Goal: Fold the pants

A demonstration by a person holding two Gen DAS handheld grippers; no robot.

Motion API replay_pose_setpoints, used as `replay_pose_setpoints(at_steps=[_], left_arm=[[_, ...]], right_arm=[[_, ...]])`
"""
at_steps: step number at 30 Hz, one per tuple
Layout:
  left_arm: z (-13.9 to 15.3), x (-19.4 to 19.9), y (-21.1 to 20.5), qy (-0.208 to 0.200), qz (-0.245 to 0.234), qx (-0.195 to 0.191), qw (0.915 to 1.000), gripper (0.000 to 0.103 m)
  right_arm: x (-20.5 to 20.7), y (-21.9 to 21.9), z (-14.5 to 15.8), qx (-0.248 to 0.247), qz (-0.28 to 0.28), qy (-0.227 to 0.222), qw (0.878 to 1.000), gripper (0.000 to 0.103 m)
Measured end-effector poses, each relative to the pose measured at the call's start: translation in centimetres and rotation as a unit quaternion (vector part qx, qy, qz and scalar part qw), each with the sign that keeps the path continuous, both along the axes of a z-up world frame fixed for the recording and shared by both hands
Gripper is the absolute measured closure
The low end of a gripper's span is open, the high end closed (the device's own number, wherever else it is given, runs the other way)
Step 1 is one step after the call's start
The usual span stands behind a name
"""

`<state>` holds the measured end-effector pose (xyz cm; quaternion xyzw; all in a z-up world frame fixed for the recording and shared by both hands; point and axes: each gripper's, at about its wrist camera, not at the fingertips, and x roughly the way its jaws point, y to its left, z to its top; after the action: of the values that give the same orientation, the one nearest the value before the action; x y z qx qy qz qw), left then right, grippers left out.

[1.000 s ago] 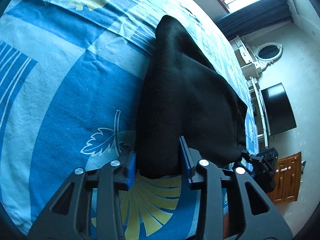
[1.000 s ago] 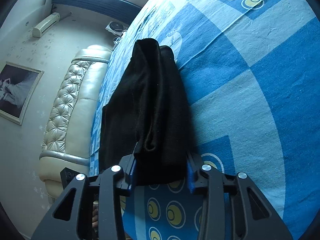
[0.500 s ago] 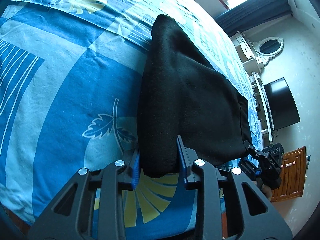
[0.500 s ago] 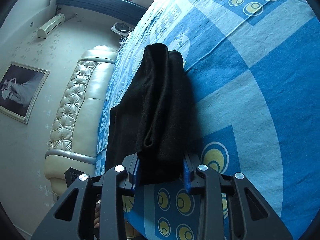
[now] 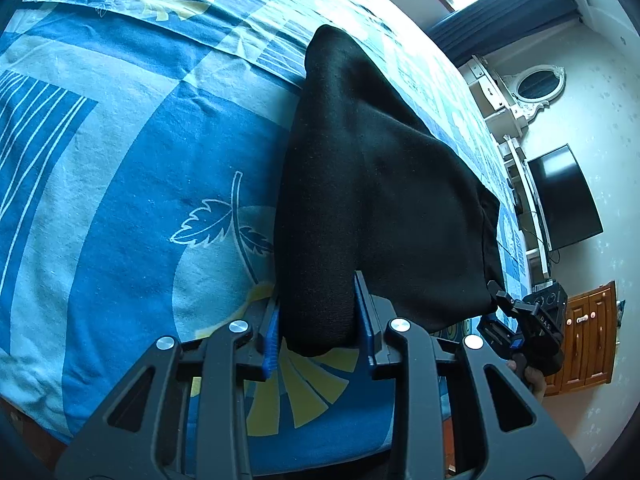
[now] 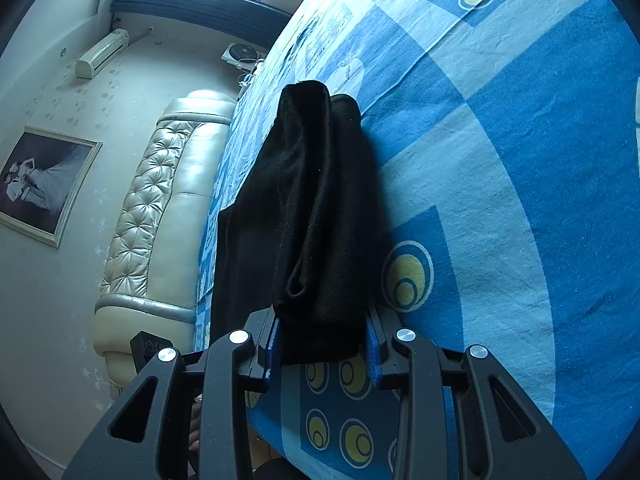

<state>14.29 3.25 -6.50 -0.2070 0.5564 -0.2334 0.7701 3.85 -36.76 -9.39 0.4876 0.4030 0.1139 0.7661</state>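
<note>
The black pants (image 5: 372,184) hang folded over, stretched between my two grippers above the blue patterned bed sheet (image 5: 120,152). My left gripper (image 5: 318,324) is shut on one corner of the pants. My right gripper (image 6: 322,340) is shut on the other corner, where the pants (image 6: 316,216) show as several stacked layers. The far fold of the pants rests on the bed sheet (image 6: 500,160). The right gripper also shows at the right edge of the left wrist view (image 5: 528,324).
A padded cream headboard (image 6: 160,208) stands at the left of the bed. A TV (image 5: 564,196), a white dresser with an oval mirror (image 5: 536,88) and a wooden cabinet (image 5: 588,340) stand along the far wall. The near bed edge lies just under both grippers.
Both grippers have drawn back towards the near bed edge with the pants still held. The far fold of the pants has slid along the sheet with them.
</note>
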Motion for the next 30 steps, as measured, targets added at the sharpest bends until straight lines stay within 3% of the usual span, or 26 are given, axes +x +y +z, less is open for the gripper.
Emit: replay_pose_setpoints(at_steps=[4,5,7,9,10,12,20,25,28,29,30], left_arm=[[-0.3,0.2,0.0,-0.004,-0.002,-0.001,1.0,0.07],[-0.4,0.2,0.1,-0.008,-0.003,-0.001,1.0,0.065],[-0.6,0.2,0.3,-0.018,-0.001,-0.004,0.9998,0.054],[-1.0,-0.1,1.0,-0.027,0.003,-0.009,0.9996,0.036],[-1.2,-0.1,1.2,-0.029,0.004,-0.016,0.9994,0.033],[-1.5,0.0,1.6,-0.031,0.001,-0.036,0.9989,0.029],[-1.8,0.7,1.1,-0.037,0.0,-0.06,0.9975,0.018],[-1.9,1.1,0.8,-0.029,0.006,-0.067,0.9973,0.017],[-1.9,1.2,0.2,-0.028,0.002,-0.049,0.9984,0.021],[-1.8,1.2,-0.1,-0.03,0.0,-0.033,0.999,0.035],[-1.7,1.1,-0.3,-0.031,-0.007,-0.031,0.999,0.047]], right_arm=[[0.1,0.0,-0.1,0.003,0.002,0.0,1.0,0.068],[0.1,0.0,-0.2,0.003,0.004,0.0,1.0,0.067],[0.0,-0.2,-0.3,0.004,0.002,0.002,1.0,0.052],[-0.4,-0.5,-0.3,0.012,0.004,-0.01,1.0,0.041],[-0.8,-0.8,-0.1,0.016,0.002,-0.019,1.0,0.033],[-1.4,-1.3,0.1,0.019,-0.007,-0.032,0.999,0.027],[-1.6,-1.9,-0.3,0.037,-0.028,-0.035,0.998,0.024],[0.7,-0.1,-0.1,0.027,0.001,-0.031,0.999,0.023],[1.6,0.7,-0.3,0.017,0.017,-0.028,0.999,0.023],[1.8,0.9,-0.3,0.007,0.022,-0.024,0.999,0.024],[2.1,1.4,-0.2,-0.012,0.03,-0.018,0.999,0.033]])
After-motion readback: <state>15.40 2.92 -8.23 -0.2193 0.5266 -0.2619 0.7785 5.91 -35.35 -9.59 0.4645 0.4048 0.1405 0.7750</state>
